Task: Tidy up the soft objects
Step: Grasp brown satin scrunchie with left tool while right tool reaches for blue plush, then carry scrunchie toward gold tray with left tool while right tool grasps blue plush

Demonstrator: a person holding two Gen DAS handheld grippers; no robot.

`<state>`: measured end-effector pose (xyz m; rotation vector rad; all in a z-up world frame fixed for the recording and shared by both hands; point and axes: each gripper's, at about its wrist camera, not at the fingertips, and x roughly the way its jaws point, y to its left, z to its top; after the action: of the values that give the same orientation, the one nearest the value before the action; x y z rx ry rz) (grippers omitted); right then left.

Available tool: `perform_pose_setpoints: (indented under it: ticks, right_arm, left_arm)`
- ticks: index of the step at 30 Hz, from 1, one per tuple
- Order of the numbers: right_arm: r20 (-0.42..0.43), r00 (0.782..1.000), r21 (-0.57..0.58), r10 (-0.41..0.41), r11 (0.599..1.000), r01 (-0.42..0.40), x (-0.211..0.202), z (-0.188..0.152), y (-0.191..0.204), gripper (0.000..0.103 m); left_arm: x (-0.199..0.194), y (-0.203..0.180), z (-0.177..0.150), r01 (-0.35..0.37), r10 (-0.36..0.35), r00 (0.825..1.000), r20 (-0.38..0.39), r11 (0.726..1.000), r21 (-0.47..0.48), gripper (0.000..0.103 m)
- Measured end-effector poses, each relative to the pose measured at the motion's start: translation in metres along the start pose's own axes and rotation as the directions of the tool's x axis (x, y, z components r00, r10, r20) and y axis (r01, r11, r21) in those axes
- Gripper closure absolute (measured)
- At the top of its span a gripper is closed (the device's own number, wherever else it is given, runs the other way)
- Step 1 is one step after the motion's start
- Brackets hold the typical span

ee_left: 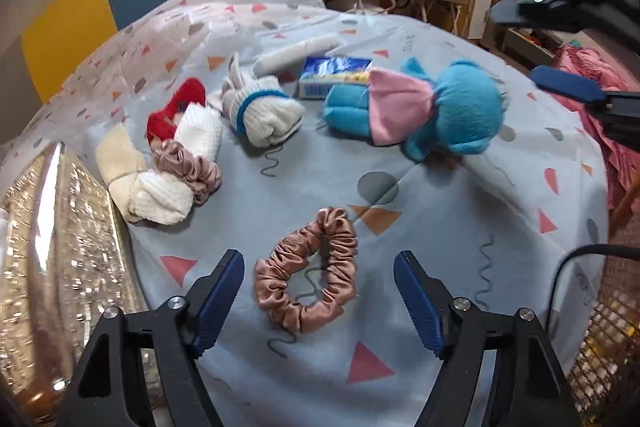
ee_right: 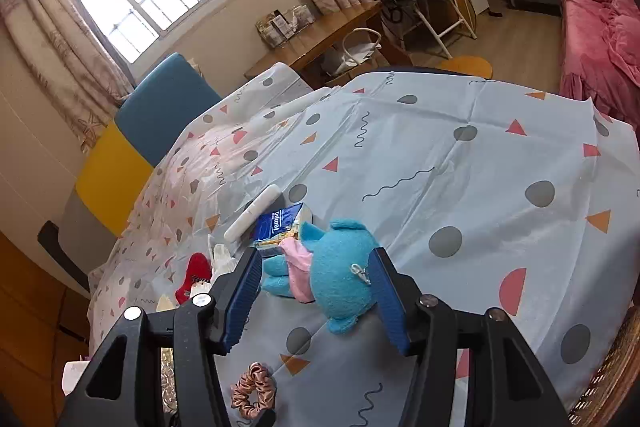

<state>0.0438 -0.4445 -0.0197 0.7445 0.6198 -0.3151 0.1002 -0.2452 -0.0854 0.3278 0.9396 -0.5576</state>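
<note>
Black gripper frames, silver screws, ribbed blue fingers [ee_left: 218, 303], black cable [ee_left: 576, 259]

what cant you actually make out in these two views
- Left wrist view: the shiny clear thing at the left edge is blurred and cut off, so what it is stays unclear.
- Left wrist view: the right gripper is blurred at the right edge; its jaws can't be read there.
- Right wrist view: the socks sit behind the gripper's finger; only scraps show.
- Right wrist view: whether the pads touch the blue plush toy is unclear.
</note>
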Motion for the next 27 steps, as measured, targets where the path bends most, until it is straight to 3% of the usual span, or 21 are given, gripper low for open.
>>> perform_pose_setpoints:
  ticks: [3,6,11,16,21,24,27]
  right_arm:
    - [-0.013,1.0,-0.015,0.0,1.0,0.0,0.003,-0.001,0.003,0.047]
    - [-0.015,1.0,-0.023,0.002,1.0,-0.002,0.004,-0.001,0.004,0.047]
    - [-0.023,1.0,-0.023,-0.003,1.0,0.003,0.006,-0.001,0.004,0.047]
    - [-0.046,0.999,-0.059,-0.024,0.998,0.022,0.01,-0.003,0.01,0.047]
    - [-0.167,0.985,-0.2,-0.036,0.98,0.002,0.026,-0.001,0.029,0.047]
    - [-0.178,0.979,-0.403,-0.098,0.915,0.018,0.031,0.009,0.054,0.045]
    - [-0.207,0.961,-0.618,-0.184,0.786,0.018,0.048,0.012,0.079,0.032]
  left_arm:
    - [0.012,-0.002,-0.005,0.003,-0.002,1.0,-0.026,1.0,0.003,0.068]
    - [0.007,-0.002,-0.013,0.022,-0.023,1.0,0.007,1.0,0.013,0.087]
    - [-0.003,-0.003,-0.027,0.039,-0.039,0.999,0.011,0.999,0.037,0.089]
    - [-0.009,-0.011,-0.039,-0.022,0.019,0.999,0.035,0.994,0.105,0.089]
    - [-0.015,-0.001,-0.045,-0.004,0.002,0.999,0.036,0.998,0.062,0.09]
    - [-0.022,0.001,-0.051,0.01,-0.013,0.999,0.038,0.998,0.06,0.091]
    - [-0.033,0.0,-0.058,0.037,-0.039,0.998,0.042,0.998,0.044,0.091]
